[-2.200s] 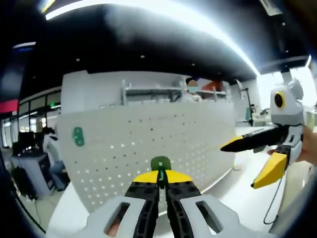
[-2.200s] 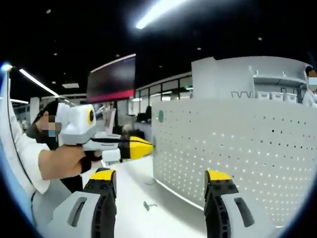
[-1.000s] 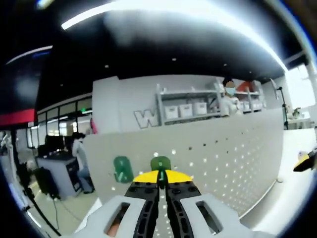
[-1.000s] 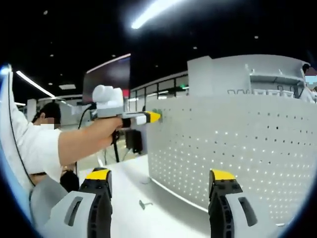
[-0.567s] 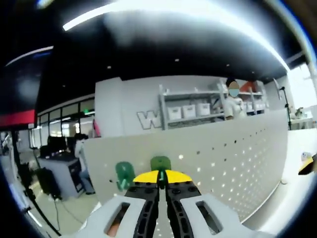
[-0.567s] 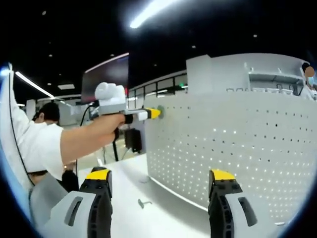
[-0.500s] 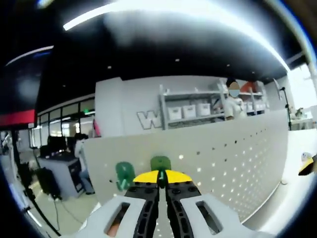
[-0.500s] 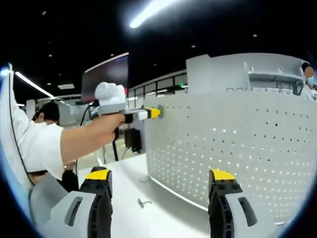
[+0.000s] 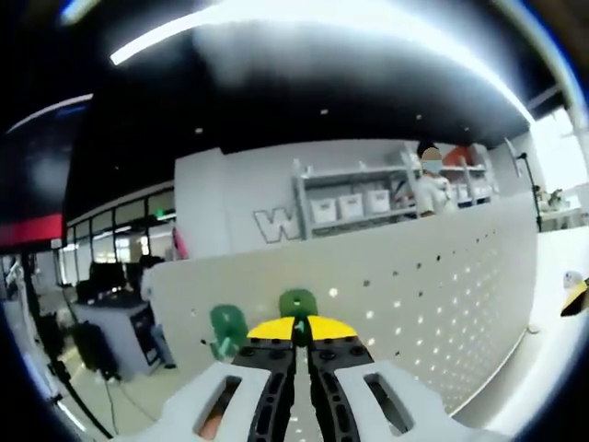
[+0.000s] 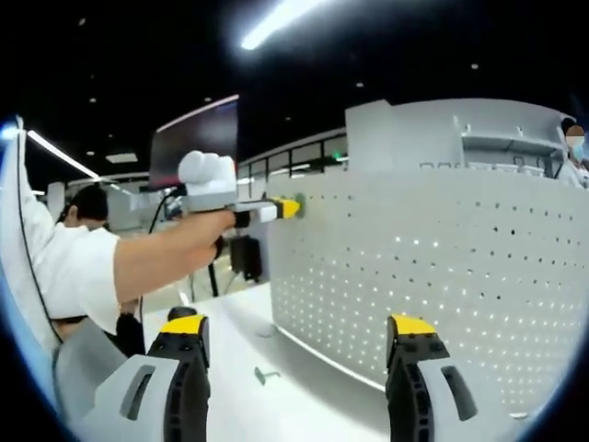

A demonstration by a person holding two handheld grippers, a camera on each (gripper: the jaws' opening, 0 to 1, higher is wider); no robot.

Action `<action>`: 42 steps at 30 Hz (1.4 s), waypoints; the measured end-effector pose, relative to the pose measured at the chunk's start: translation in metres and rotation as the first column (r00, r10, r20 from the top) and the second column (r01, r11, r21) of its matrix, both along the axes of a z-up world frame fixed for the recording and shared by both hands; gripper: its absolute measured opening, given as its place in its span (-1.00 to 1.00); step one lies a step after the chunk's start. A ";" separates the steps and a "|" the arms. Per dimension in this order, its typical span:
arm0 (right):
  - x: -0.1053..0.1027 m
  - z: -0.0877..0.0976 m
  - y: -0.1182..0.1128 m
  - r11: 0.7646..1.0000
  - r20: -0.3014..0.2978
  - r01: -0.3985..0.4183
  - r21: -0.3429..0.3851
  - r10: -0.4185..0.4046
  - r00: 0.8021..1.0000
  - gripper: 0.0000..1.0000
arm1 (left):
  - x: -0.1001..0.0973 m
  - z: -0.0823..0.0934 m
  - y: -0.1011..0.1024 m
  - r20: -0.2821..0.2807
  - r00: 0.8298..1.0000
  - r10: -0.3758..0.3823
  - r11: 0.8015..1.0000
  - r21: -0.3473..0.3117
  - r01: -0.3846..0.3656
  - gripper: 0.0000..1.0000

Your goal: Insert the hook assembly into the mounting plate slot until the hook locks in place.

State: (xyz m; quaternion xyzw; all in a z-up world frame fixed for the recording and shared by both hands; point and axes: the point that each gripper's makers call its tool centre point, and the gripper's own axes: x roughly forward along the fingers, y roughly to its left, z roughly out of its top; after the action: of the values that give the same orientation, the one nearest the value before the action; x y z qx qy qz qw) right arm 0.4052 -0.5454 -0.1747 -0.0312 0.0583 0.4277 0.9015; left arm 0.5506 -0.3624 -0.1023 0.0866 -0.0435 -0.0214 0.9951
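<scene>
Hook (image 9: pixel 298 303) at pegboard (image 9: pixel 433 295); second hook (image 9: pixel 226 325) just left, on pegboard.

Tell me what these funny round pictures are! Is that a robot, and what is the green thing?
No robot here: a person holds a grabbing tool, called a gripper, in each hand. A small camera rides on each tool, so each round picture looks out along its two yellow-tipped jaws.

In the left gripper view, the left gripper is shut on a small green plastic hook piece, close to the top corner of a big white board full of little holes. Another green hook piece already sits on the board beside it.

In the right gripper view, the right gripper is open and holds nothing. You also see the person's arm reaching the other tool to the board. Below, a small grey metal hook lies on the white table.
</scene>
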 end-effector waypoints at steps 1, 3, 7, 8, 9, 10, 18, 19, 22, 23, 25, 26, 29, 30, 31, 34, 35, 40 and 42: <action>0.000 0.000 0.000 1.000 0.000 0.000 0.001 0.000 1.000 0.58 | 0.001 0.000 0.000 0.002 1.000 0.003 1.000 0.018 -0.003 -0.94; 0.000 0.000 -0.001 1.000 -0.001 0.003 0.003 -0.003 1.000 0.58 | 0.002 0.000 0.000 0.004 1.000 0.007 0.999 0.036 -0.007 -0.94; 0.000 -0.001 -0.001 1.000 -0.002 0.004 0.001 -0.004 1.000 0.57 | 0.004 -0.001 0.001 0.007 1.000 0.014 0.999 0.052 -0.014 -0.94; 0.000 -0.001 -0.001 1.000 -0.003 0.003 -0.001 -0.003 1.000 0.57 | 0.004 -0.001 0.001 0.014 1.000 0.016 0.999 0.050 -0.017 -0.93; 0.000 -0.002 -0.001 1.000 -0.004 0.003 -0.001 -0.003 1.000 0.57 | 0.004 -0.001 0.001 0.015 1.000 0.019 0.998 0.052 -0.019 -0.93; 0.000 -0.002 -0.001 1.000 -0.003 0.003 -0.001 -0.003 1.000 0.57 | 0.004 -0.001 0.001 0.016 1.000 0.021 0.998 0.056 -0.022 -0.93; 0.000 0.000 -0.004 1.000 0.000 0.009 0.002 -0.009 1.000 0.56 | 0.007 -0.004 0.003 0.012 1.000 0.029 0.997 0.066 -0.030 -0.92; 0.000 0.000 -0.004 1.000 -0.001 0.010 0.003 -0.010 1.000 0.56 | 0.006 -0.005 0.003 0.009 1.000 0.028 0.997 0.068 -0.029 -0.92; 0.000 -0.001 -0.005 1.000 -0.001 0.012 0.004 -0.012 1.000 0.56 | 0.006 -0.009 0.004 -0.012 1.000 0.026 0.997 0.070 -0.025 -0.93; 0.000 -0.001 -0.005 1.000 -0.001 0.012 0.003 -0.012 1.000 0.56 | 0.006 -0.012 0.004 -0.020 1.000 0.020 0.999 0.049 -0.019 -0.93; 0.000 0.000 -0.006 1.000 0.001 0.013 0.003 -0.013 1.000 0.56 | 0.005 -0.014 0.003 -0.029 0.999 0.019 0.999 0.044 -0.018 -0.94; 0.001 0.000 -0.006 1.000 0.001 0.014 0.003 -0.014 1.000 0.56 | 0.004 -0.015 0.003 -0.030 0.999 0.019 0.999 0.042 -0.018 -0.92; 0.001 0.000 -0.007 1.000 0.002 0.016 0.002 -0.016 1.000 0.55 | 0.000 -0.016 0.004 -0.029 0.999 0.013 1.000 0.015 -0.013 -0.84; 0.000 -0.001 -0.007 1.000 0.001 0.016 0.000 -0.016 1.000 0.55 | -0.001 -0.016 0.004 -0.029 1.000 0.012 1.000 0.006 -0.012 -0.79; 0.000 -0.001 -0.007 1.000 0.000 0.015 -0.001 -0.015 1.000 0.55 | -0.003 -0.016 0.004 -0.029 1.000 0.012 1.000 0.003 -0.012 -0.73; 0.000 -0.003 -0.005 1.000 -0.003 0.011 -0.010 -0.011 1.000 0.54 | -0.008 -0.018 0.006 -0.032 0.999 0.014 1.000 -0.017 -0.014 -0.64; -0.001 -0.003 -0.004 1.000 -0.002 0.008 -0.009 -0.008 1.000 0.54 | -0.010 -0.018 0.005 -0.032 0.999 0.011 1.000 -0.017 -0.011 -0.65; -0.002 -0.003 -0.001 1.000 -0.001 -0.001 -0.006 0.001 1.000 0.54 | -0.020 -0.024 0.009 -0.039 0.999 0.008 1.000 -0.025 -0.009 -0.55; -0.002 -0.003 0.000 1.000 -0.002 -0.004 -0.009 0.004 1.000 0.53 | -0.025 -0.026 0.009 -0.044 0.999 0.004 1.000 -0.026 -0.005 -0.55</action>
State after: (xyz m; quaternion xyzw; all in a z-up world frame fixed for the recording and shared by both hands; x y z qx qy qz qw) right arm 0.4030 -0.5451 -0.1781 -0.0349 0.0609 0.4293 0.9004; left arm 0.5253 -0.3533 -0.1286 0.0733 -0.0216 -0.0204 0.9969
